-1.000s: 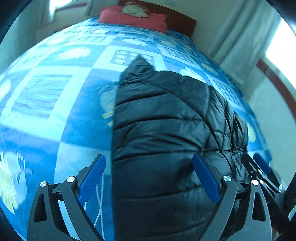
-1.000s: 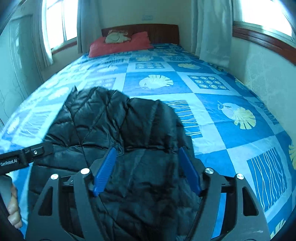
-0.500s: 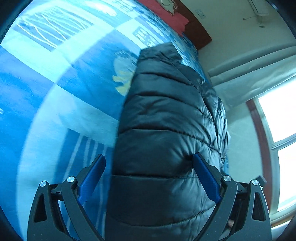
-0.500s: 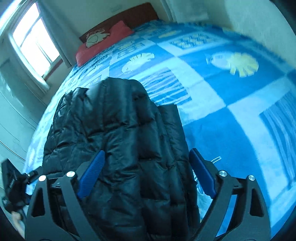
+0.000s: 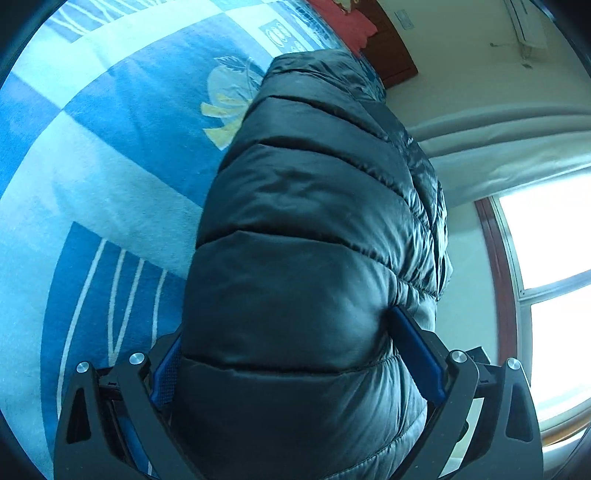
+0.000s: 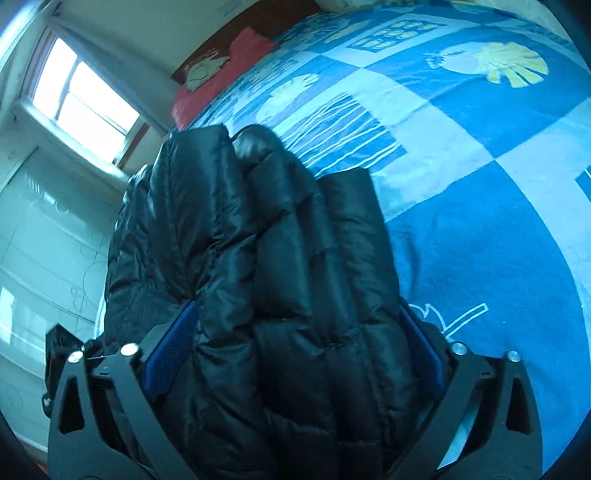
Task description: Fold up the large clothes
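A black quilted puffer jacket [image 5: 314, 236] fills the middle of both wrist views, its shiny shell stitched into fat horizontal baffles that catch a dull sheen from the window light. It is bunched into a thick, folded bulk, lifted partly off the blue patterned bedspread [image 5: 110, 155] and running away from the cameras toward the head of the bed. In the left wrist view the left gripper [image 5: 291, 354] has its two blue-padded fingers pressed into either side of the padded cloth, pinching a wide wad of it; the near finger pad [image 5: 417, 354] is plainly dug into the fabric, the other half buried behind the bulge. In the right wrist view the right gripper [image 6: 295, 350] likewise clamps the jacket [image 6: 258, 258] between its blue pads, the layered folds stacked between them in several ridges. How many layers each one grips is hard to judge, since the cloth hides the inner faces of the fingers. Beyond the jacket lie a red pillow [image 6: 225, 62] against a dark wooden headboard [image 6: 266, 18], a bright window [image 6: 77, 107] with pale curtains on that side, and another window [image 5: 546, 280] with a reddish frame in the left view. At the lower left of the right view a dark part of the other gripper [image 6: 55, 347] peeks out beside the jacket.
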